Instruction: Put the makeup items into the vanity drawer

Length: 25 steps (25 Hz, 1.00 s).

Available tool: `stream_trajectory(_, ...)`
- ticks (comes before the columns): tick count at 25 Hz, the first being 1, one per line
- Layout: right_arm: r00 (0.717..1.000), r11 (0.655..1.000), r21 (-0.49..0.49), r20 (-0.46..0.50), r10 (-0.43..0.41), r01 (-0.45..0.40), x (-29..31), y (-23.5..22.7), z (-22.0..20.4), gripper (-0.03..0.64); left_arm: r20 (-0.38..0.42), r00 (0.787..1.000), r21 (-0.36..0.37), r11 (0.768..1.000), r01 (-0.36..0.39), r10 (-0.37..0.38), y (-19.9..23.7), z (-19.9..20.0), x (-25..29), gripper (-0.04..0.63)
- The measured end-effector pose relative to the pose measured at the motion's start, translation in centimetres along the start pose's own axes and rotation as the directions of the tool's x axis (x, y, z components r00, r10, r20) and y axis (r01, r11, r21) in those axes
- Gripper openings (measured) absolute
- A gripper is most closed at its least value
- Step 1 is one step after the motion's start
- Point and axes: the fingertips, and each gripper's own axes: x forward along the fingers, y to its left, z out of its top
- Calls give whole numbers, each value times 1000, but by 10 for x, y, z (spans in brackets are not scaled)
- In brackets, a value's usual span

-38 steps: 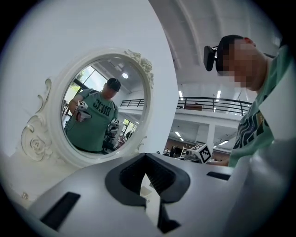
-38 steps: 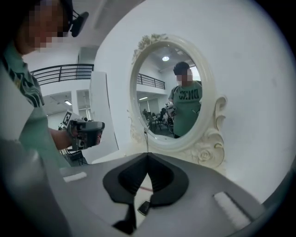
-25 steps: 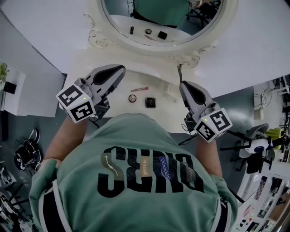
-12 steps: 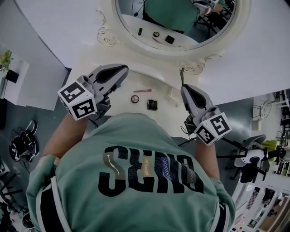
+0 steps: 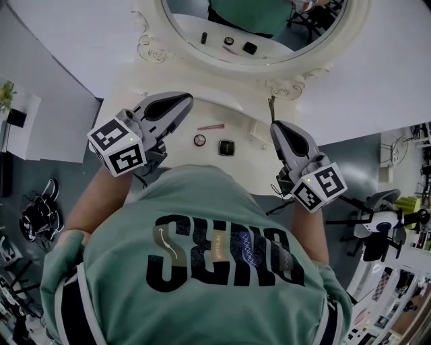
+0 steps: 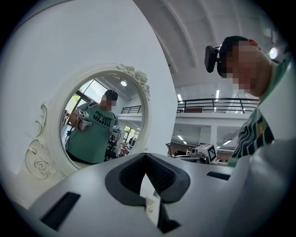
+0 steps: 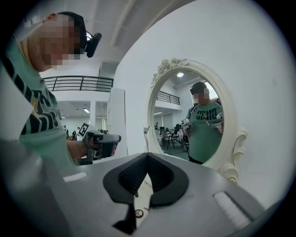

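A pink stick [image 5: 211, 127] and a black compact [image 5: 226, 147] are seen on a cream vanity [image 5: 202, 111] — the shirt [image 5: 202, 202] is green, black-lettered.

Oval mirror [image 5: 249, 17], cream frame with carved scrolls, on white wall [image 5: 67, 40]. Grey floor [image 5: 40, 175] both sides; black tangled cables [image 5: 37, 219] lying at left. Green plant [image 5: 5, 91] at far-left edge. Black balcony railing [image 6: 217, 105] behind.

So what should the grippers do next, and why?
Probably lower the right gripper toward the square black compact and open its jaws. It and the left gripper are empty, jaws together, and that compact lies nearest it on the vanity top.
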Motion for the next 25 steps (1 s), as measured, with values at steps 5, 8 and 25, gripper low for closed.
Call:
stream_trajectory(5, 1000, 1000, 16, -1, -21, 21, -10, -10, -7, 9, -20, 1000, -3, 1000, 17, -18, -6, -9, 15, 0)
stream_trajectory(8, 1000, 999, 20, 0, -25, 25, -14, -13, -9, 9, -29, 999, -2, 1000, 29, -29, -10, -12, 21, 0)
stream_trajectory(25, 969, 981, -54, -153, -195, 189, -41, -106, -63, 9, -153, 982, -14, 994, 108, -109, -17, -72, 95, 0)
